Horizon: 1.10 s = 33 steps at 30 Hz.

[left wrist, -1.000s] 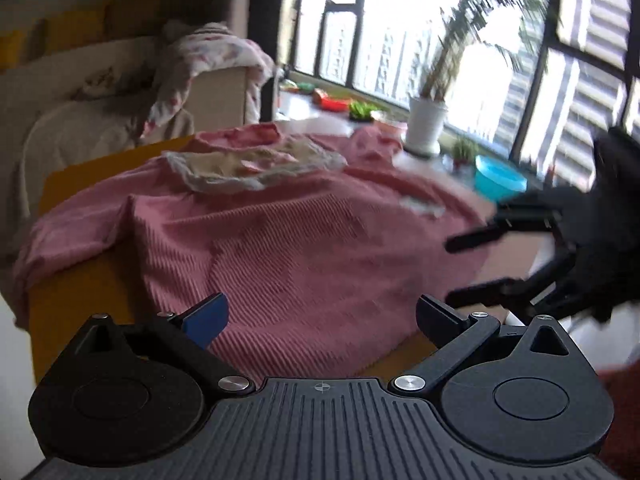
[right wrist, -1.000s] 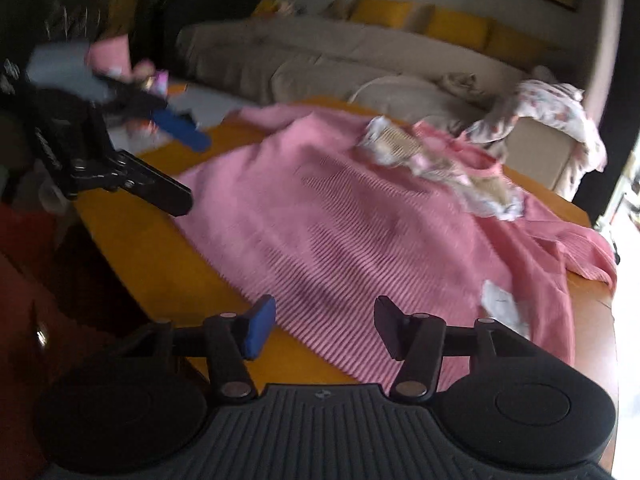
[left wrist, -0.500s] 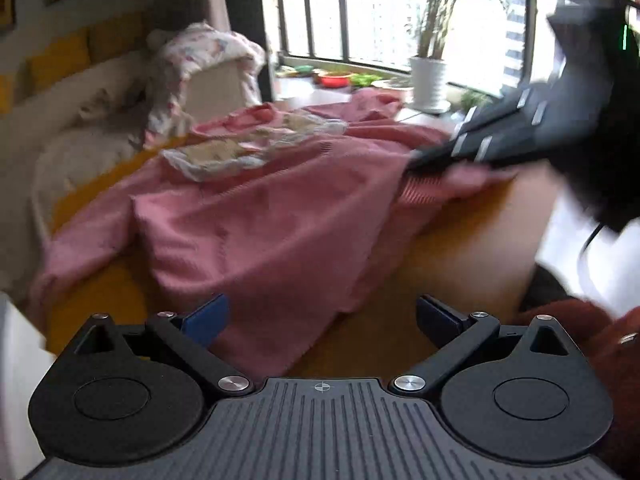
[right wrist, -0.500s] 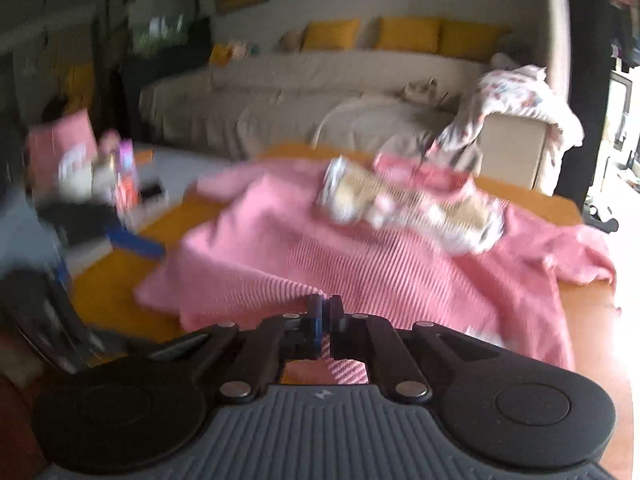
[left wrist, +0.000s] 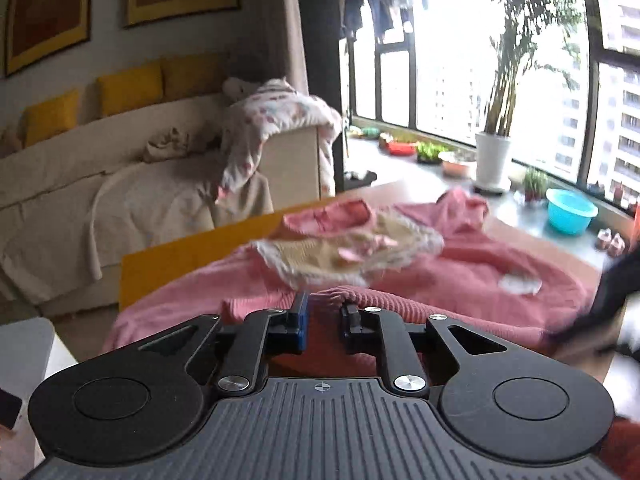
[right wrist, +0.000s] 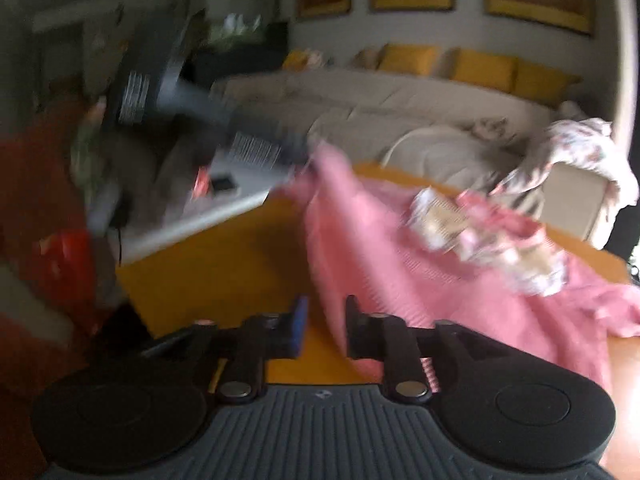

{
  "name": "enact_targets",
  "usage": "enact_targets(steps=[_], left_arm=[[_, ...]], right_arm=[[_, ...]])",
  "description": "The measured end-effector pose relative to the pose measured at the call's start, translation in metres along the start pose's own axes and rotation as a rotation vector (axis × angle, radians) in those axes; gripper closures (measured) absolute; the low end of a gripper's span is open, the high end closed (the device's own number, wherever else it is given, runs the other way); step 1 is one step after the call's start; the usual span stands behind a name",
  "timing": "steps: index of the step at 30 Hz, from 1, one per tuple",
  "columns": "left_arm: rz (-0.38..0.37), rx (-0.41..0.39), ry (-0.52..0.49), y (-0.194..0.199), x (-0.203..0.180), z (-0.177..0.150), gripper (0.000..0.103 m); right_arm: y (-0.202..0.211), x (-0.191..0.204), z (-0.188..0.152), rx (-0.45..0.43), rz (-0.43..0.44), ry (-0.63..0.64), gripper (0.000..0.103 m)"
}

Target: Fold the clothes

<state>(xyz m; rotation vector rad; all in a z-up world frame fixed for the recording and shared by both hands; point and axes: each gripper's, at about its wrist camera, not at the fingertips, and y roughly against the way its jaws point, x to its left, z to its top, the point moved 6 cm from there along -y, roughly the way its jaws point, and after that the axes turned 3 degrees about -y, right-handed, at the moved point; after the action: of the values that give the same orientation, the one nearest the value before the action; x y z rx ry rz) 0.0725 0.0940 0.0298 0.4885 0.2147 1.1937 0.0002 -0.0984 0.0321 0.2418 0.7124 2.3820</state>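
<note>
Your left gripper (left wrist: 323,320) is clamped on the near hem of the pink knit sweater (left wrist: 460,276) — ribbed edge bunched between the pads and lifted off the orange table (left wrist: 168,260). Your right gripper (right wrist: 323,326) is opening right now; hem fabric hangs between the jaws against the right pad, but the left pad looks clear of it, so that side isn't gripped.

Sweater lies spread over the table w/ its collar end toward the sofa (left wrist: 60,184). A small frilly cream-and-pink garment (left wrist: 352,252) sits on top near the collar, plus a white scrap (left wrist: 520,284) further right.

To fold well, imo:
- re-close the right on the hem before lifting more, else the edge sags on one side
- keep both hands level & apart so the hem stays taut
- the small garment will likely get trapped in the fold — clear it first, or carry the hem short of it.
</note>
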Motion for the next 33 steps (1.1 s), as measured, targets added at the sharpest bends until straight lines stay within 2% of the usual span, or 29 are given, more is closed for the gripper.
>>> enact_targets(steps=[2, 3, 5, 6, 7, 8, 11, 13, 14, 17, 18, 19, 21, 23, 25, 27, 29, 31, 33], left_arm=[[-0.004, -0.010, 0.006, 0.004, 0.000, 0.005, 0.089], [-0.005, -0.013, 0.009, 0.006, 0.000, 0.006, 0.089], [-0.005, -0.016, 0.015, 0.009, 0.000, 0.007, 0.089], [-0.001, -0.016, 0.017, 0.010, 0.001, 0.007, 0.089], [0.000, -0.014, 0.024, 0.012, 0.003, 0.007, 0.089], [-0.001, -0.011, 0.033, 0.013, 0.005, 0.006, 0.089], [-0.025, -0.004, 0.076, 0.021, 0.010, 0.002, 0.088], [-0.059, -0.004, 0.104, 0.026, 0.011, -0.002, 0.084], [-0.078, 0.003, 0.118, 0.028, 0.011, -0.005, 0.079], [-0.116, 0.040, 0.132, 0.030, 0.007, -0.022, 0.065], [-0.129, 0.061, 0.132, 0.031, 0.006, -0.029, 0.060], [-0.144, 0.082, 0.133, 0.032, 0.004, -0.037, 0.050], [-0.202, 0.128, 0.150, 0.036, 0.003, -0.053, 0.035], [-0.279, 0.132, 0.175, 0.047, 0.000, -0.062, 0.018], [-0.346, 0.123, 0.198, 0.057, -0.001, -0.067, 0.010], [-0.399, 0.081, 0.227, 0.063, -0.002, -0.065, 0.008], [-0.438, 0.040, 0.256, 0.065, -0.003, -0.057, 0.007], [-0.459, 0.012, 0.281, 0.058, -0.005, -0.049, 0.007], [-0.479, -0.001, 0.317, 0.042, -0.011, -0.042, 0.007]], right_arm=[[-0.021, 0.003, -0.007, 0.023, -0.067, 0.051, 0.062], [-0.031, 0.003, -0.010, 0.031, -0.097, 0.083, 0.055], [-0.047, 0.000, -0.015, 0.056, -0.162, 0.141, 0.053], [-0.052, -0.003, -0.016, 0.068, -0.190, 0.160, 0.060], [-0.047, -0.009, -0.011, 0.061, -0.179, 0.129, 0.075], [-0.043, -0.015, -0.006, 0.055, -0.169, 0.098, 0.100], [-0.028, -0.030, 0.008, 0.033, -0.133, 0.006, 0.102], [-0.010, -0.022, 0.012, 0.028, -0.047, -0.028, 0.102], [-0.004, -0.017, 0.010, 0.041, 0.000, -0.046, 0.102], [-0.008, 0.002, -0.018, 0.147, 0.160, -0.119, 0.100], [-0.006, 0.008, -0.027, 0.163, 0.196, -0.110, 0.096], [0.001, 0.012, -0.033, 0.162, 0.202, -0.082, 0.092], [0.019, 0.013, -0.041, 0.141, 0.199, -0.047, 0.063], [0.048, -0.003, -0.040, 0.081, 0.171, -0.079, 0.046], [0.075, -0.029, -0.036, 0.014, 0.111, -0.141, 0.036], [0.101, -0.063, -0.033, -0.060, 0.024, -0.217, 0.023], [0.112, -0.099, -0.036, -0.114, -0.117, -0.310, 0.023], [0.113, -0.126, -0.042, -0.137, -0.208, -0.384, 0.025], [0.104, -0.148, -0.053, -0.132, -0.258, -0.453, 0.058]])
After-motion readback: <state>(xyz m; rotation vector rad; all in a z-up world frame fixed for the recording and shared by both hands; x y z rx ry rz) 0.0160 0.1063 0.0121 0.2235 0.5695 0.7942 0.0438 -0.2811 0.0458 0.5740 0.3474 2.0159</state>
